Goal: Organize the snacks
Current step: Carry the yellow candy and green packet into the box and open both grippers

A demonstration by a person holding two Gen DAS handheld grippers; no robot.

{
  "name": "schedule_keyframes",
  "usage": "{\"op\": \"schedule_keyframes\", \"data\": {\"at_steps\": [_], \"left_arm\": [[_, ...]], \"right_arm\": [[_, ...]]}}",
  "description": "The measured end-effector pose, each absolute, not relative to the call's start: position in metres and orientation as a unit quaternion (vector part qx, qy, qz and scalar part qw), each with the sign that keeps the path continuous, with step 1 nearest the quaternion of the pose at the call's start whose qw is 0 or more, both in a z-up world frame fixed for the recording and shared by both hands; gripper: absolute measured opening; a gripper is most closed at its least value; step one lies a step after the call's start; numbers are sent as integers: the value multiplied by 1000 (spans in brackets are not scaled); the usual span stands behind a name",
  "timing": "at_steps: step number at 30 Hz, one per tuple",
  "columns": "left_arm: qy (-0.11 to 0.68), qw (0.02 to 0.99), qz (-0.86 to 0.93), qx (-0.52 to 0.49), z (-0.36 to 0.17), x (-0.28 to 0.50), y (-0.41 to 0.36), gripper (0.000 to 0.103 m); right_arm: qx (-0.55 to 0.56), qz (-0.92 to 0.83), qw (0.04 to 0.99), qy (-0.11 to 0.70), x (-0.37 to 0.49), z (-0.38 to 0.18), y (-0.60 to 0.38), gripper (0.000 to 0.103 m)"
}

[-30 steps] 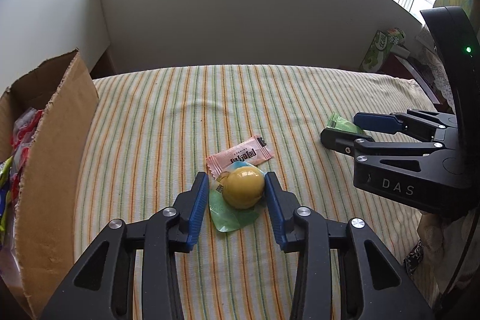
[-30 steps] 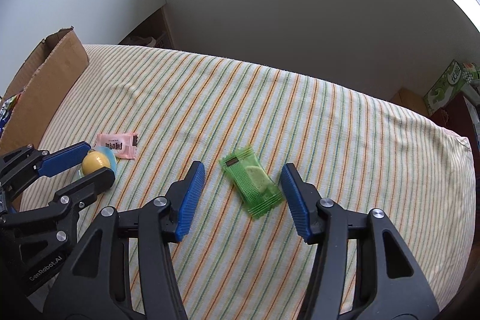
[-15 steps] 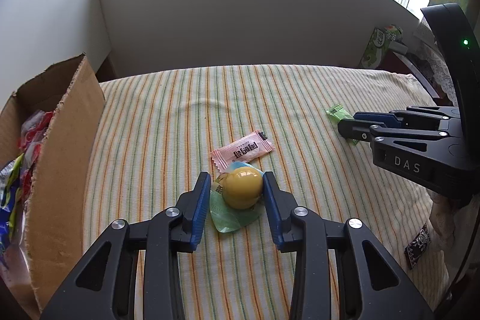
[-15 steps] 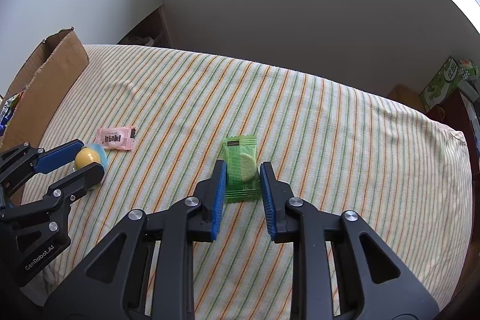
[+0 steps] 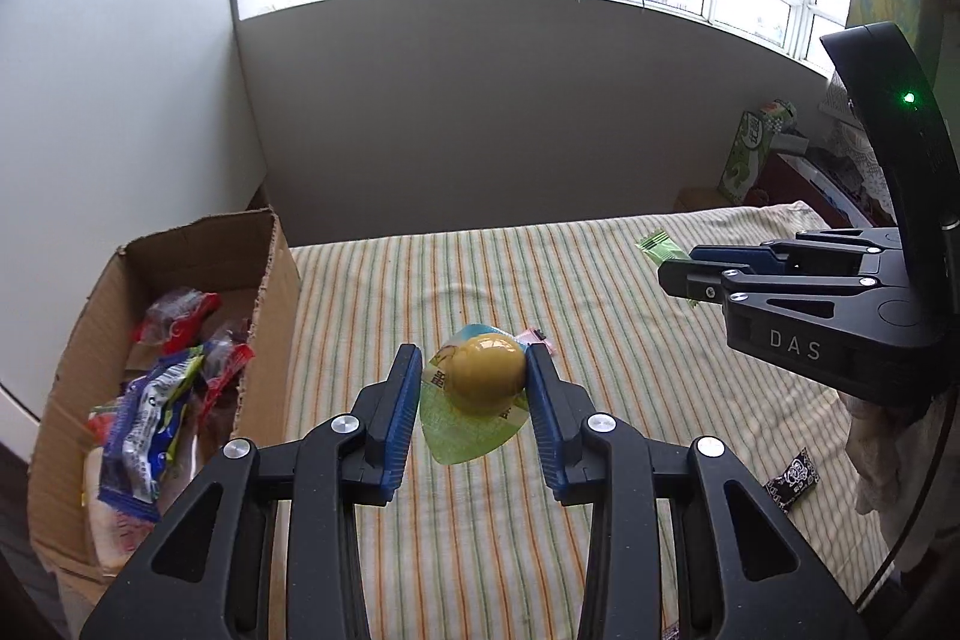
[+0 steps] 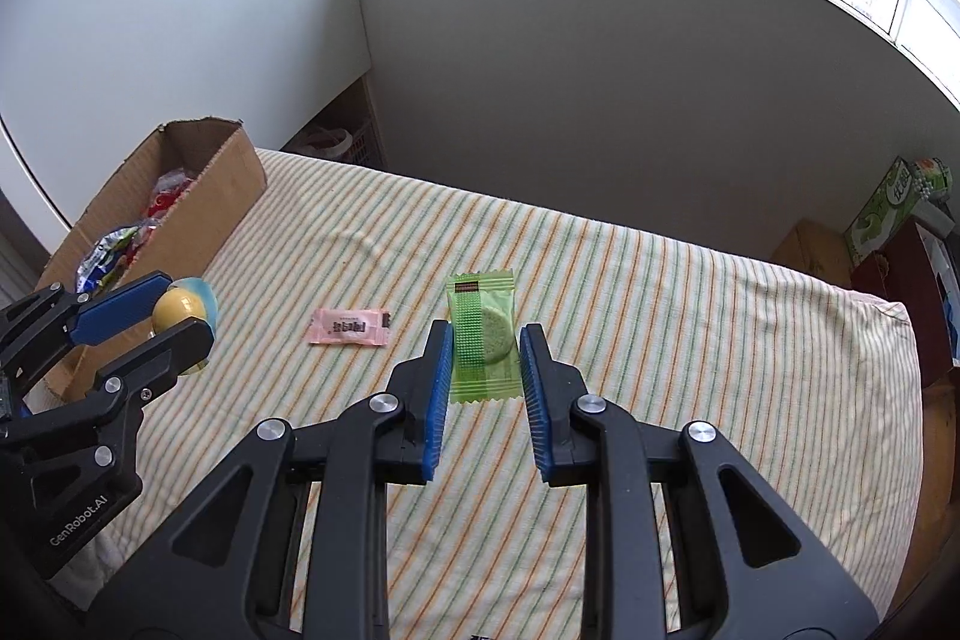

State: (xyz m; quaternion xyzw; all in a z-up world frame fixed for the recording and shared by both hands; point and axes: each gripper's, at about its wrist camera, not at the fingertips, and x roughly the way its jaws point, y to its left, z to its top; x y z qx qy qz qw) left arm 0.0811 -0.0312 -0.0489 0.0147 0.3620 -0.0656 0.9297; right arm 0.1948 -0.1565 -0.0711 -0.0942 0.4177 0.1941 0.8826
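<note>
While the cardboard box point(image 5: 180, 340) waits at the left of the frame, already holding bright packets, the left gripper point(image 5: 474, 382) is clamped on a yellow jelly cup point(image 5: 483, 379), lifted clear of the striped cloth point(image 5: 480, 520) — likely bound for the box. At right, the right gripper point(image 6: 483, 364) pinches a green biscuit packet point(image 6: 483, 334); a pink packet point(image 6: 350, 327) lies between.

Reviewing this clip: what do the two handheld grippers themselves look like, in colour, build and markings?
Both are matte black with cut-out triangular frames, silver screws and ribbed blue pads. The left gripper reads "GenRobot.AI" on its side; the right gripper reads "DAS" and carries a black housing with a lit green LED. No sleeves or hands show.
</note>
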Motion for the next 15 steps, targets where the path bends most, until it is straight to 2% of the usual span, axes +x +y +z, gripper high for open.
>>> {"op": "schedule_keyframes", "data": {"at_steps": [15], "left_arm": [[314, 949, -8, -19, -23, 47, 52, 34]], "right_arm": [[-117, 265, 879, 378, 160, -45, -56, 24]]}}
